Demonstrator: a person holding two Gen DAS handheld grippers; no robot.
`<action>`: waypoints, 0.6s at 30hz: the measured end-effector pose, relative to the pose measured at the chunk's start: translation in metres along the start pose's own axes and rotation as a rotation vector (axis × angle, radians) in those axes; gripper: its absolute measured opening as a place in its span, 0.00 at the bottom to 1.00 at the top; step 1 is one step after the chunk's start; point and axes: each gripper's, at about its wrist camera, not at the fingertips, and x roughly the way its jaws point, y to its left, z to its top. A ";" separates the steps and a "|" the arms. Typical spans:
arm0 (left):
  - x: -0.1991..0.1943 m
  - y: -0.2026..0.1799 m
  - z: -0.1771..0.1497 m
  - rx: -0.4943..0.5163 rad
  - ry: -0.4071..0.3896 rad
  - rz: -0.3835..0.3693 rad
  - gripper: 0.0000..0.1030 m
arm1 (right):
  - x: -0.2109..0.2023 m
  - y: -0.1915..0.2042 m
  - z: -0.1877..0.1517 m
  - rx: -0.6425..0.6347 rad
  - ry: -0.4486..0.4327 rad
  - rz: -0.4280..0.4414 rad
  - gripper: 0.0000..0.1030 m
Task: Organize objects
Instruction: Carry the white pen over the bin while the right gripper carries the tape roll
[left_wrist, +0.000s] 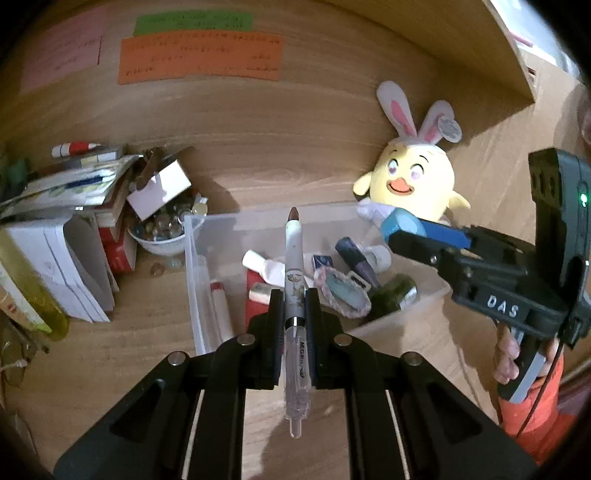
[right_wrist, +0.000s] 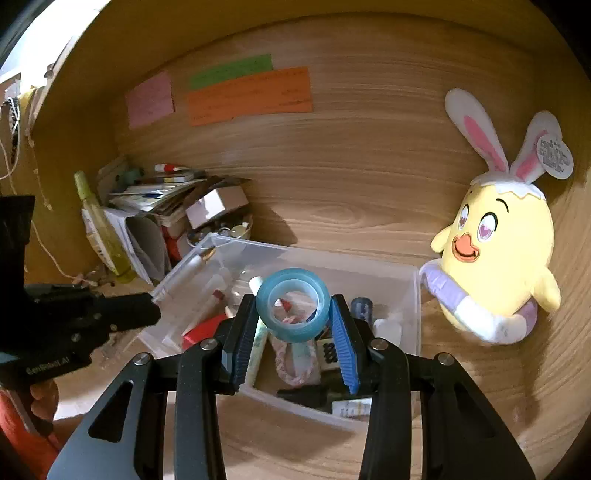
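My left gripper is shut on a white-and-clear pen that points forward over a clear plastic bin. The bin holds several small items, among them tubes, a red box and a hair tie. My right gripper is shut on a blue roll of tape, held above the same bin. In the left wrist view the right gripper reaches in from the right with the tape. In the right wrist view the left gripper comes in from the left with the pen.
A yellow chick plush with bunny ears leans on the wooden back wall right of the bin. Left of the bin are stacked books and papers, a bowl of small bits and a yellow-green bottle. Coloured notes hang on the wall.
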 end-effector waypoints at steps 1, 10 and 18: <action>0.002 0.000 0.002 0.000 -0.001 0.005 0.10 | 0.004 -0.002 0.001 0.000 0.004 -0.004 0.35; 0.037 0.008 0.014 -0.034 0.047 0.014 0.10 | 0.025 -0.016 -0.003 0.027 0.041 -0.009 0.35; 0.065 0.008 0.015 -0.026 0.102 0.008 0.10 | 0.047 -0.031 -0.009 0.076 0.091 0.000 0.35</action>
